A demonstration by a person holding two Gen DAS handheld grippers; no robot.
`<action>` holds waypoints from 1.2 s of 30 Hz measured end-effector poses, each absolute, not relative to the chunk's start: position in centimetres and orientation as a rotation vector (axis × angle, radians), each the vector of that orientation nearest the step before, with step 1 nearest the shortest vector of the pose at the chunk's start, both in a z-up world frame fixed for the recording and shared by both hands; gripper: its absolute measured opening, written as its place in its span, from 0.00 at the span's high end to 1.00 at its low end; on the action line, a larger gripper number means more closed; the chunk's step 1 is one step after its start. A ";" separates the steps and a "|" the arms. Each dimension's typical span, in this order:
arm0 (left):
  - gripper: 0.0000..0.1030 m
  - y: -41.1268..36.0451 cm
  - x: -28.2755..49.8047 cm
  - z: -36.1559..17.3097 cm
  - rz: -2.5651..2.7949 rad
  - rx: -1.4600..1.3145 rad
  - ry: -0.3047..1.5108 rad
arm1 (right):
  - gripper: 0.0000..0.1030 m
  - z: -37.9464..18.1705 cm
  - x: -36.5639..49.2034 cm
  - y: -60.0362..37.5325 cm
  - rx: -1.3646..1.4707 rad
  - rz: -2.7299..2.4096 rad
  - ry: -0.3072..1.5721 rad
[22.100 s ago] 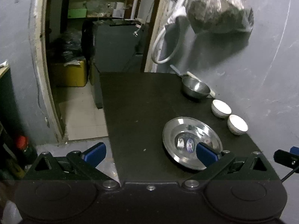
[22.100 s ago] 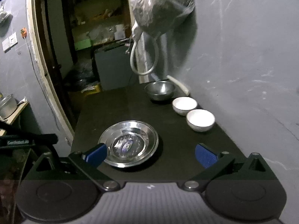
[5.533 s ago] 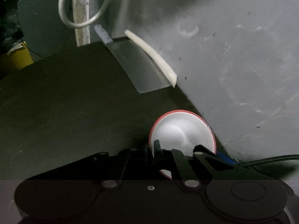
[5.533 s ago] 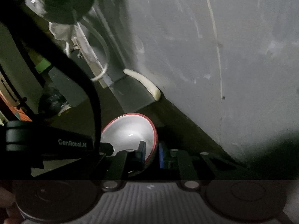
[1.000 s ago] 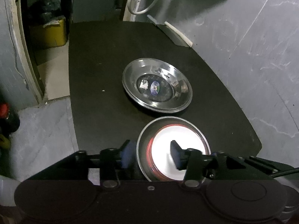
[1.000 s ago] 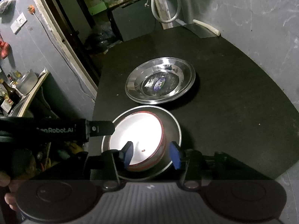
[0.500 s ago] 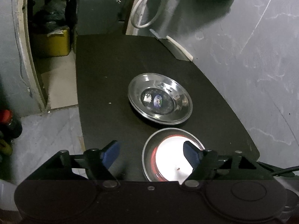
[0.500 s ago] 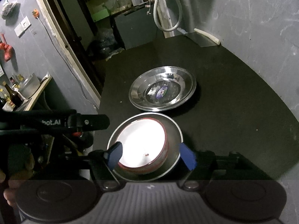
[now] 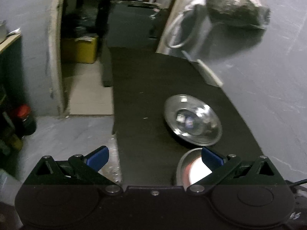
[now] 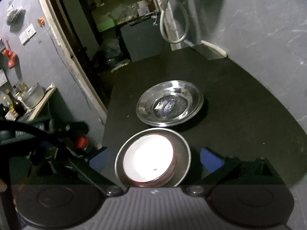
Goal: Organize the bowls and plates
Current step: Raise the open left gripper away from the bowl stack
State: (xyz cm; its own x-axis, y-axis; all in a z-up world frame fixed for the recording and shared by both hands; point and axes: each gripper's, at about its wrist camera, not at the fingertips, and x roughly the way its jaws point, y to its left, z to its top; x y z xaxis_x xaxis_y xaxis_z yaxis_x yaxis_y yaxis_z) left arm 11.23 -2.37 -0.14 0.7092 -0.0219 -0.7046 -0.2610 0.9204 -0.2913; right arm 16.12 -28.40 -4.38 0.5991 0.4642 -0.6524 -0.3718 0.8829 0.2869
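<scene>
**Bowls nested at the table's near edge, steel plate just behind**

A white bowl with a red rim (image 10: 148,159) sits inside a steel bowl (image 10: 183,158) at the near edge of the black table (image 10: 239,105). From the right wrist view, whether a second white bowl lies beneath it cannot be told. Just beyond the stack, close to it, a steel plate (image 10: 169,103) rests flat with a small sticker at its centre.

The right gripper (image 10: 155,160) has its blue-padded fingers (image 10: 211,161) spread wide to either side of the stack, gripping nothing. The left gripper (image 9: 154,156) is likewise spread wide and empty; its right pad overlaps the stack's rim in view, while its left pad hangs past the table edge over the floor.

A cleaver (image 10: 211,51) leans at the grey wall (image 10: 268,28) at the far end, and a filled plastic bag (image 9: 238,5) hangs above.
</scene>
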 end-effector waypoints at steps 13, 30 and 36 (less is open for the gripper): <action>0.01 -1.5 10.3 -2.8 0.142 -0.377 0.907 | 0.00 -5.6 16.0 -30.8 0.116 0.328 0.815; 0.01 -3.9 11.3 -4.9 0.040 -0.327 1.017 | 0.00 -8.0 16.2 -33.1 0.091 0.249 0.952; 0.01 -4.2 12.2 -5.4 0.037 -0.317 1.043 | 0.00 -8.3 16.9 -32.8 0.055 0.280 0.970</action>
